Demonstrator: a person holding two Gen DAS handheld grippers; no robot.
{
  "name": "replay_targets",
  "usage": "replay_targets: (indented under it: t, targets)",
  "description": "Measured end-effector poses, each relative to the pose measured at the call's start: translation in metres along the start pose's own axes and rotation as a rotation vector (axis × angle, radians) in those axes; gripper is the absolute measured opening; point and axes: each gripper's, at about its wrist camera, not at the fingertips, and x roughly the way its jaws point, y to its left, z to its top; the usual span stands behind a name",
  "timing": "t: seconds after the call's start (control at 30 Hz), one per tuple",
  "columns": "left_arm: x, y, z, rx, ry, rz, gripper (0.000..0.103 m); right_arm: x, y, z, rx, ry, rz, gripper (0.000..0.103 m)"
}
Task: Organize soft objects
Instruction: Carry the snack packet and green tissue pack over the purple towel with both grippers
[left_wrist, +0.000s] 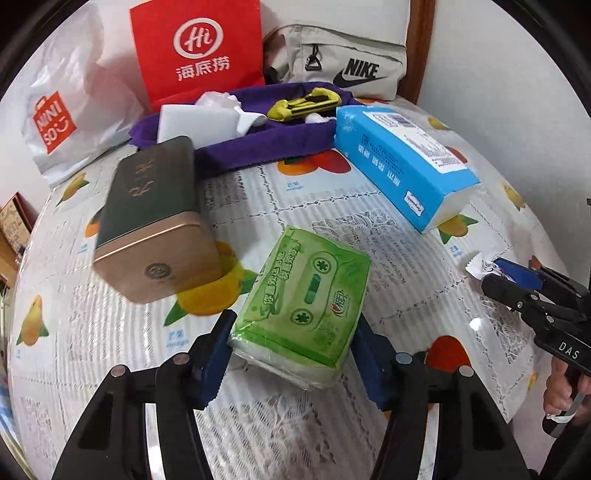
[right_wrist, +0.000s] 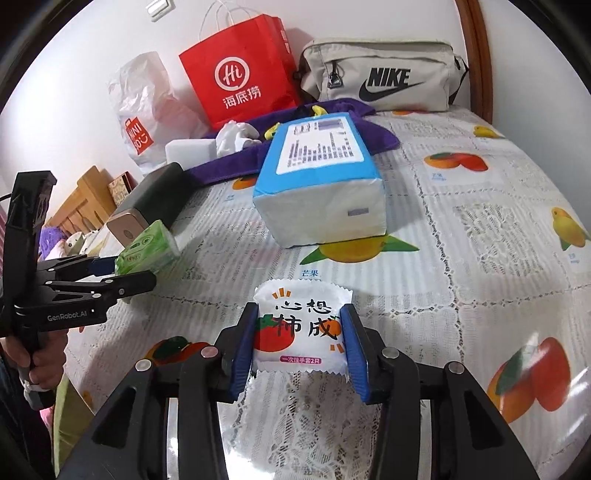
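Currently the left hand-held gripper (left_wrist: 295, 354) is clamping the green plastic-wrapped tissue pack with the cassette print (left_wrist: 304, 306); both blue pads are pressing on its sides, jaws about half-way in. In the right wrist view that pack (right_wrist: 147, 247) is sitting slightly clear of the surface, tilted. The right hand-held gripper (right_wrist: 300, 343) is pinching a small flat white sachet printed with a tomato and an orange (right_wrist: 301, 332), blue pads against its left and right edges, jaws fairly narrow; whether the sachet is lifted or resting I cannot tell.

Everything is sitting on a surface covered by a white lace-pattern cloth with fruit prints (left_wrist: 369, 206). The big blue-and-white soft tissue pack (left_wrist: 402, 162) is lying further back, well apart from both grippers. The dark green rectangular tin with a gold end (left_wrist: 155, 218) is lying left of the green pack, near it but not touching. Behind them a purple cloth (left_wrist: 258, 151) is lying spread, carrying a white rectangular block (left_wrist: 195, 125), crumpled white material (left_wrist: 218, 101) and a yellow-and-black fabric item (left_wrist: 303, 105). At the back, against the wall: a red paper bag with a white "Hi" logo (left_wrist: 199, 48), a white plastic bag with a red logo (left_wrist: 74, 110), and a beige zip pouch with a black logo (left_wrist: 343, 55).
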Motion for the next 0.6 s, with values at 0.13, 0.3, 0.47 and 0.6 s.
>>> replay_targets:
  t: [0.13,0.3,0.47,0.6]
  targets:
    - [-0.015,0.01,-0.003,-0.042,-0.027,0.002,0.059,-0.014,0.007,0.004,-0.014,-0.019,-0.005,0.044]
    - [-0.037,0.024,-0.001,-0.102,-0.064,-0.002,0.059,-0.033,0.018,0.017,-0.041,-0.047,-0.013,0.044]
    - [-0.056,0.037,0.011,-0.145,-0.1,0.006,0.059,-0.048,0.03,0.036,-0.07,-0.075,0.002,0.044]
    - [-0.067,0.046,0.023,-0.163,-0.127,0.009,0.059,-0.052,0.039,0.054,-0.091,-0.096,0.008,0.044]
